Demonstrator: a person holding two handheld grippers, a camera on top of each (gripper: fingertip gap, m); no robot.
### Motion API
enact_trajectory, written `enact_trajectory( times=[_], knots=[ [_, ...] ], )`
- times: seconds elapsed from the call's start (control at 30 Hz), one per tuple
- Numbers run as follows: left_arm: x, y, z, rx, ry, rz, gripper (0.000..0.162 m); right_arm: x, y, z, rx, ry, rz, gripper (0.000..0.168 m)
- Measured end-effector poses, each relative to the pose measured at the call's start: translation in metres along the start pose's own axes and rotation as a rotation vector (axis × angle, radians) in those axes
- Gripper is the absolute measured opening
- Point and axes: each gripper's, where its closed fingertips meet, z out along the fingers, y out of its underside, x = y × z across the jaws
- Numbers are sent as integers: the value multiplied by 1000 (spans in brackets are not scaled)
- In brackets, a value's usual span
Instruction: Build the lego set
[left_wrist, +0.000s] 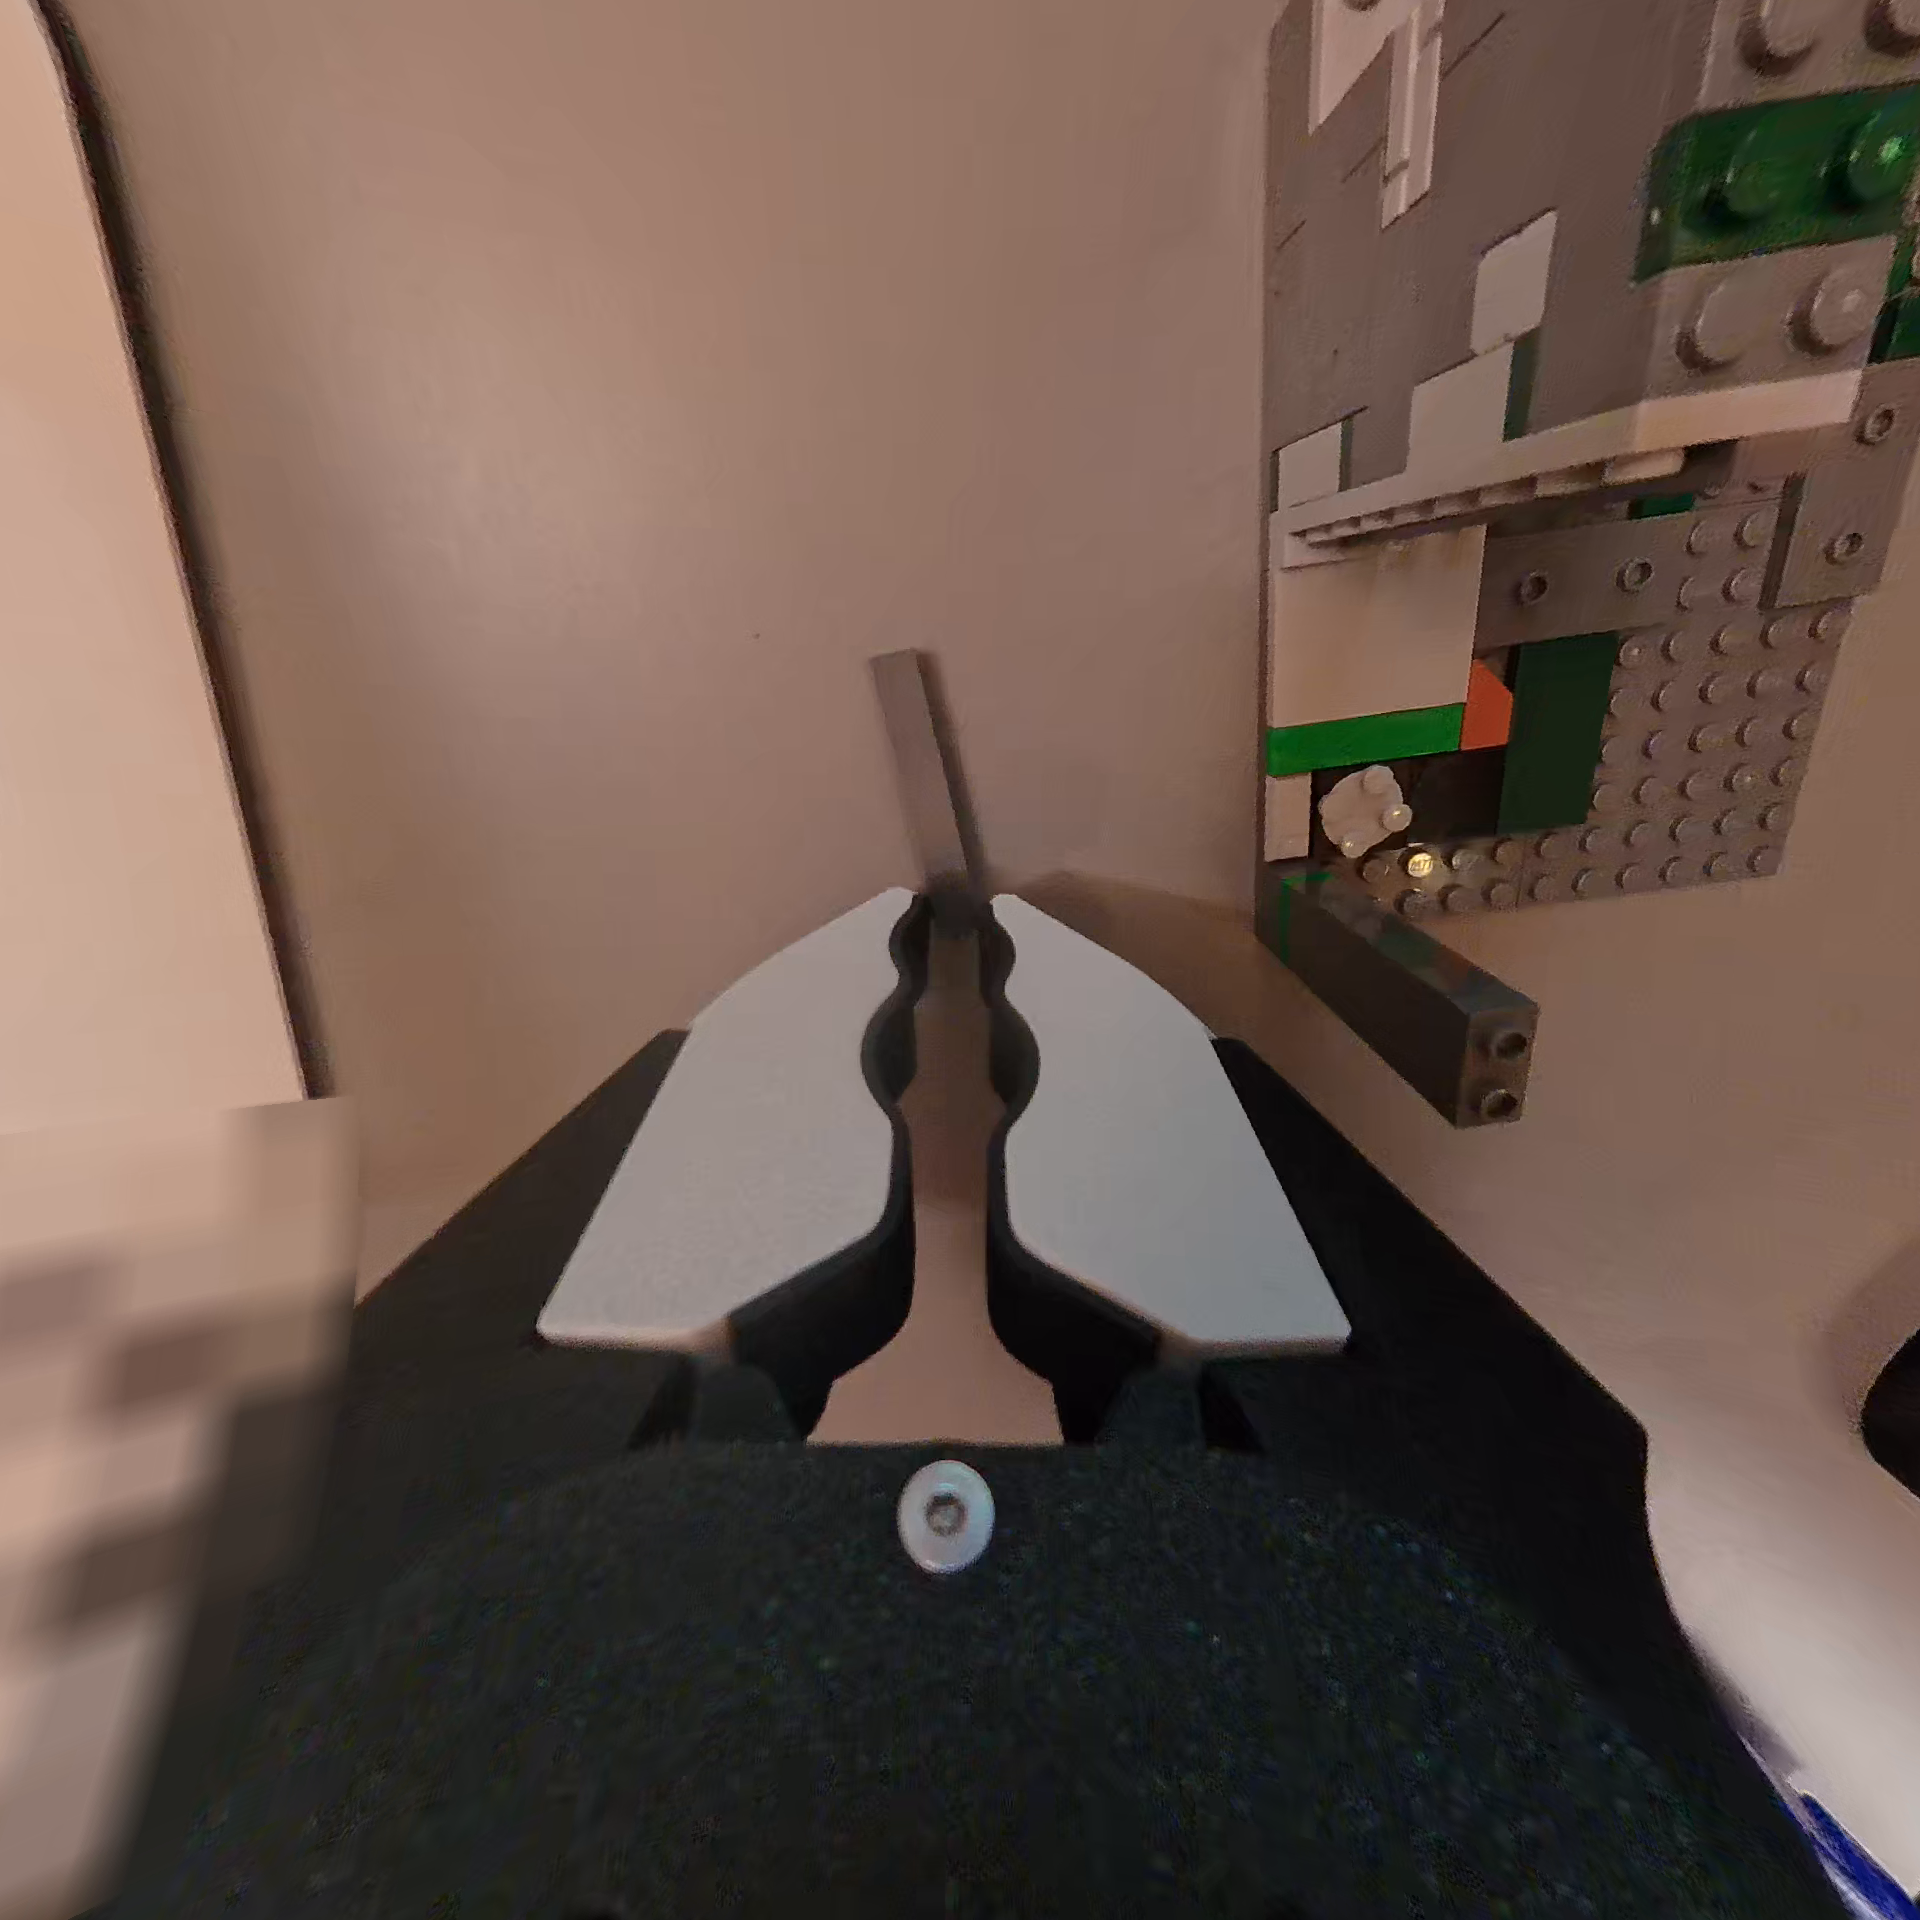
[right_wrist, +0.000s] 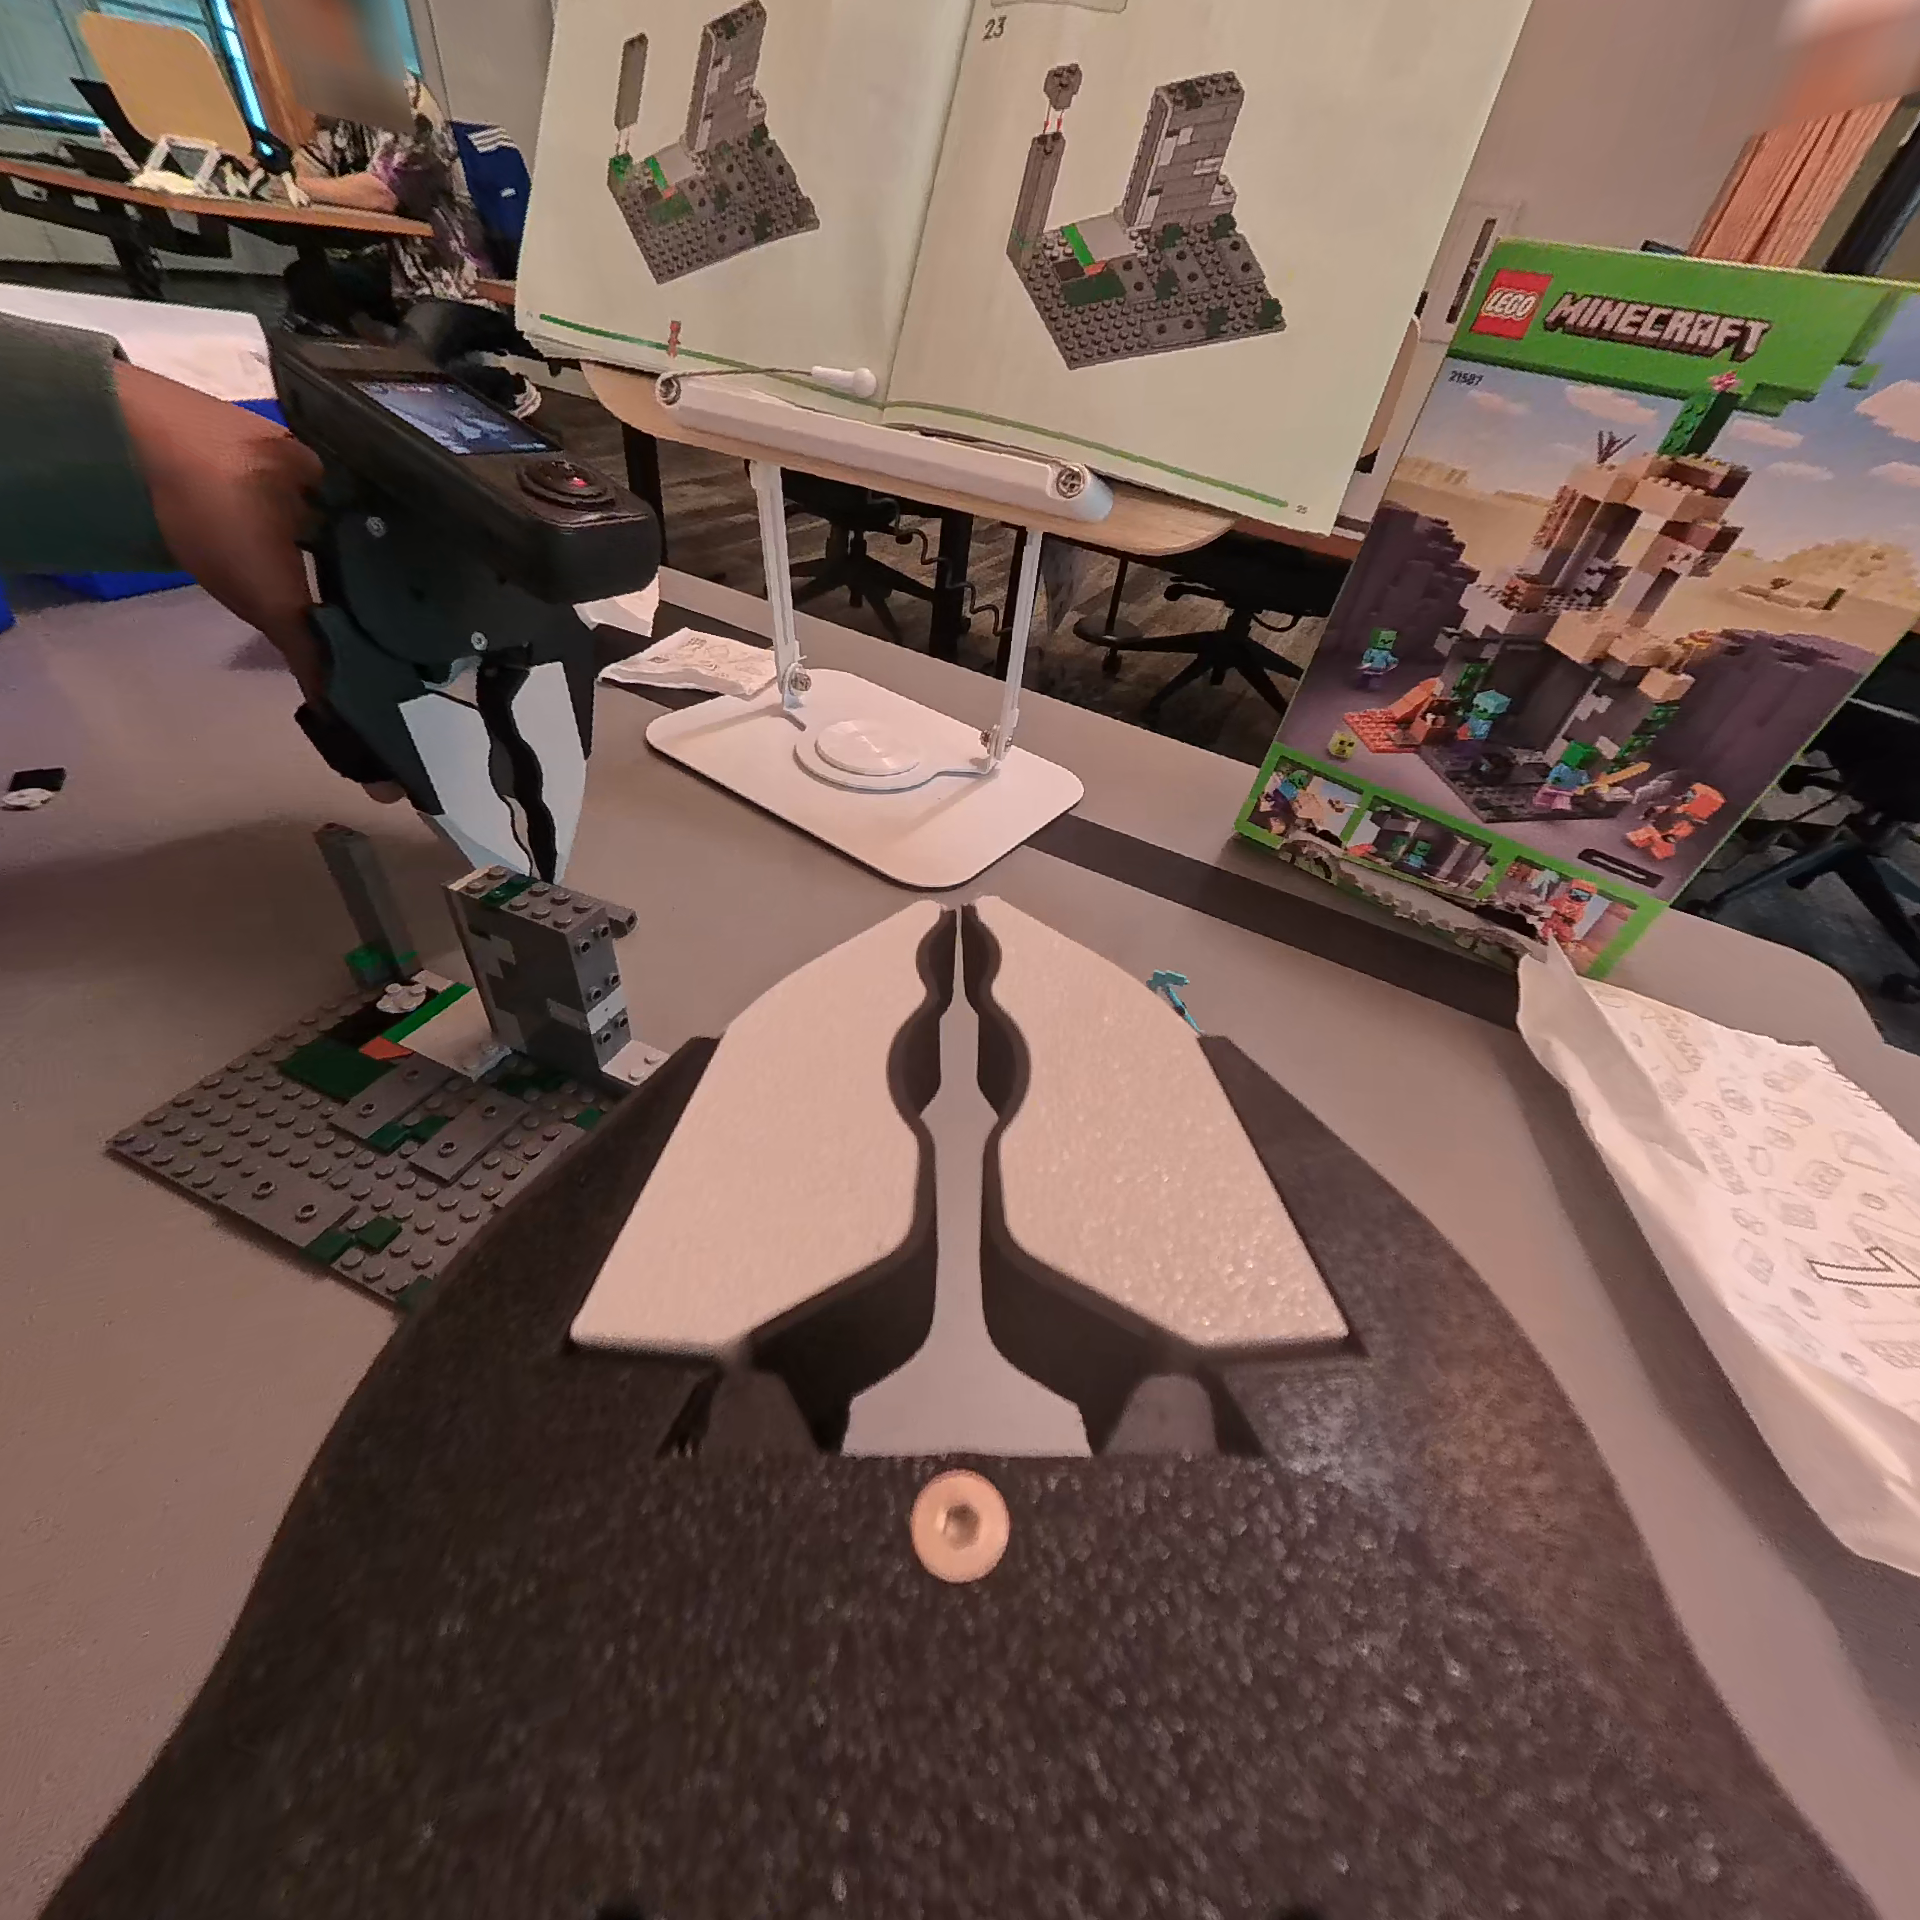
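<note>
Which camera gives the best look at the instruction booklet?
The right wrist view: the booklet stands open on a white stand behind the table, both pages facing the camera. The left wrist view does not show it at all; it looks down at the lego build.

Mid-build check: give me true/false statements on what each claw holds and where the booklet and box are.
1. The left claw grips a thin grey piece. True.
2. The right claw holds a green brick. False: it is shut and empty.
3. The instruction booklet lies flat and closed. False: it is open, propped on a white stand.
4. The set box stands upright beside the stand. True.
</note>
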Motion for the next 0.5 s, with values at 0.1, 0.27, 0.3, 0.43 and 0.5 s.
enact_trajectory(
  times=[0.1,0.27,0.3,0.43,0.5],
  knots=[
    [-1,0,0,7,4,-10,14,-1,1,1,-4,-2,0,1],
    [-2,-5,-11,58,-6,-33,23,-2,3,2,-11,-9,3,1],
    [-3,-5,-15,70,-13,-41,24,-3,4,2,-13,-12,5,1],
    [-8,-14,-52,221,-105,-125,14,-5,4,2,-13,-24,7,1],
    [-6,-13,-81,309,-160,-145,7,-7,4,2,-13,-37,9,3]
  ],
)
